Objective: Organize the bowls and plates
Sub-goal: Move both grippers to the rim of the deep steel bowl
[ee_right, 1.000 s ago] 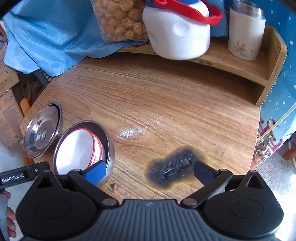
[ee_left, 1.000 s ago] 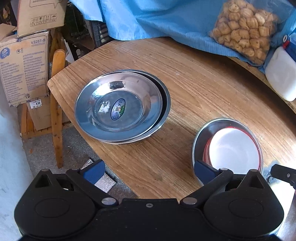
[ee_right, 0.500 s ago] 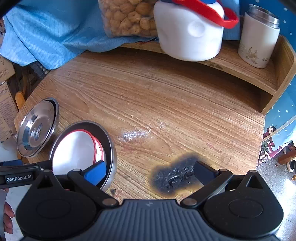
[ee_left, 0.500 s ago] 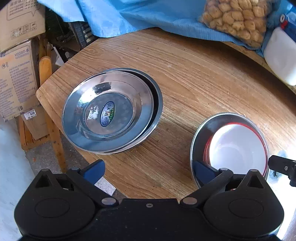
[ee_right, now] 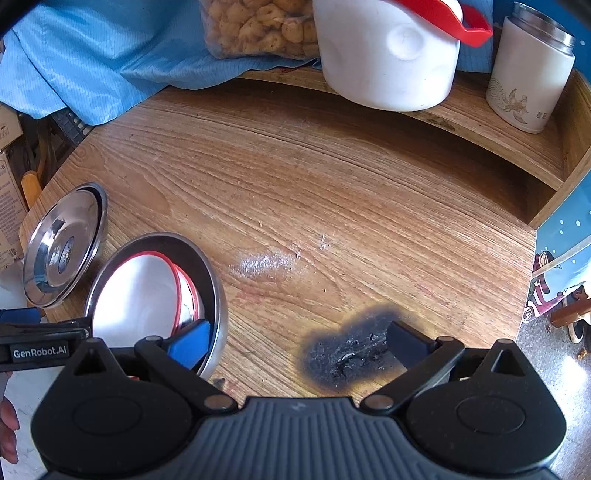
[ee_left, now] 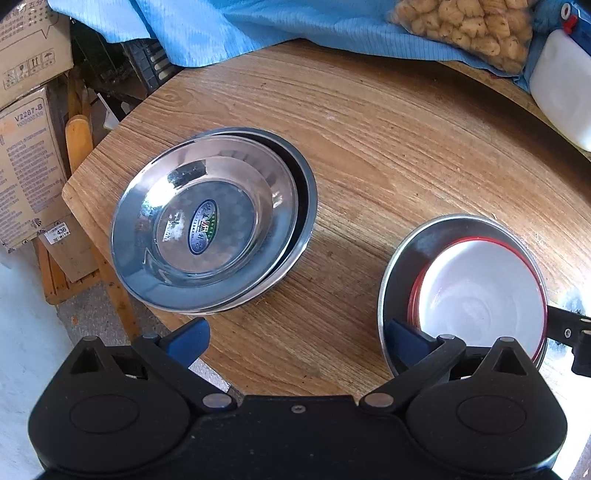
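Two stacked steel plates (ee_left: 210,225) lie near the table's left edge, the upper one bearing an oval sticker; the same stack of plates (ee_right: 62,245) shows at the left of the right wrist view. To their right a steel bowl (ee_left: 410,258) holds nested white bowls with red rims (ee_left: 480,295); the right wrist view shows the steel bowl (ee_right: 216,295) with the white bowls (ee_right: 144,288) inside. My left gripper (ee_left: 295,339) is open above the table's near edge, between plates and bowl. My right gripper (ee_right: 295,343) is open, its left fingertip (ee_right: 188,345) over the steel bowl's rim.
The round wooden table (ee_right: 314,192) carries a black burn mark (ee_right: 351,350) near its front. A raised shelf (ee_right: 517,140) holds a white jug (ee_right: 388,55), a white canister (ee_right: 528,74) and a bag of snacks (ee_right: 258,26). Blue cloth (ee_left: 258,26) drapes behind. Cardboard boxes (ee_left: 26,166) stand left.
The left gripper has shifted left and nearer the table, so the plates now sit more central and larger. The right gripper has drifted slightly right and forward. Both stay open.
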The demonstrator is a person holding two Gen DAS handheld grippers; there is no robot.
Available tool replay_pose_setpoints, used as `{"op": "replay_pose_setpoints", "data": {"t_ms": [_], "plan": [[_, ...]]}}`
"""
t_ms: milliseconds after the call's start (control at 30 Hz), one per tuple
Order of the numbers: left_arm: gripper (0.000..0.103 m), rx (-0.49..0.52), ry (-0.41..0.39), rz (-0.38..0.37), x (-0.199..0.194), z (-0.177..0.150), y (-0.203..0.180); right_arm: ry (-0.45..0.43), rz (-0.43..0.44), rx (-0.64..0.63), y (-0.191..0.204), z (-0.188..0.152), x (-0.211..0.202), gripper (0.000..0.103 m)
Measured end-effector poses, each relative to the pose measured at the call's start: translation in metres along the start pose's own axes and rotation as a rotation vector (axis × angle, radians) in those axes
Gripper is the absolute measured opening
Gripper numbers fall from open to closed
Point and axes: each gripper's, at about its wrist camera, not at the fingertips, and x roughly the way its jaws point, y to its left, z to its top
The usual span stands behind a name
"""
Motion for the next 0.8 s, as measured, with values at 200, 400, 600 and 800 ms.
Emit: {"op": "replay_pose_setpoints", "data": {"t_ms": [200, 400, 600, 800], "plan": [[0.102, -0.019, 0.016, -0.009, 0.0015, -0.0002, 0.0012, -0.003, 0.005, -0.003, -0.0011, -0.0008, 0.0013, 0.103], [0.102, -0.014, 0.020, -0.009, 0.0007, -0.0004, 0.0012, -0.006, -0.004, -0.025, 0.0018, -0.0017, 0.0017, 0.103], [0.102, 0.004, 0.036, -0.011, -0.0006, -0.0009, -0.0014, 0.019, -0.004, -0.039, 0.0044, -0.0025, 0.0037, 0.103], [0.102, 0.015, 0.042, -0.010, -0.0006, -0.0004, -0.0025, 0.018, 0.006, -0.028, 0.0033, -0.0044, 0.0034, 0.102]]}}
